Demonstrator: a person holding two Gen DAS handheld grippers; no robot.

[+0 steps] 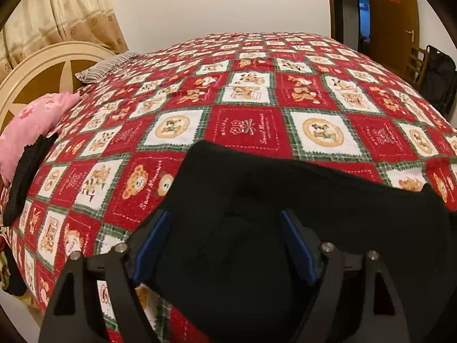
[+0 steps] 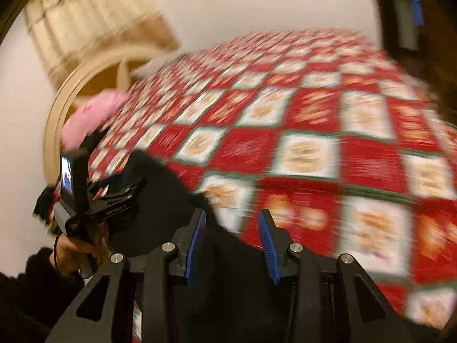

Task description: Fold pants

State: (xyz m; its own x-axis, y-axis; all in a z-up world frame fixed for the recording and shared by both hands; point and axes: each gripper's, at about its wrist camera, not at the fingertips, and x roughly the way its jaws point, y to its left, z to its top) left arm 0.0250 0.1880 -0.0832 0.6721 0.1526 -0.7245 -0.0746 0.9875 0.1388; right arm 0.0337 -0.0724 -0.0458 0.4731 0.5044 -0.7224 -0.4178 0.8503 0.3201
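Black pants [image 1: 285, 200] lie on the red patterned bedspread [image 1: 245, 91] at the near edge of the bed. My left gripper [image 1: 225, 223] is open, its blue pads on either side of the black cloth just above it. In the blurred right wrist view my right gripper [image 2: 232, 223] is open above the pants [image 2: 160, 188], with nothing between its pads. The left gripper [image 2: 114, 191] shows there at the left, over the black cloth, held by a hand.
A pink pillow [image 1: 31, 125] and a dark garment [image 1: 25, 177] lie at the bed's left edge by the cream headboard [image 1: 42, 68]. A striped pillow [image 1: 105, 68] lies farther back. A door [image 1: 391, 23] and a black bag [image 1: 440, 80] are at the right.
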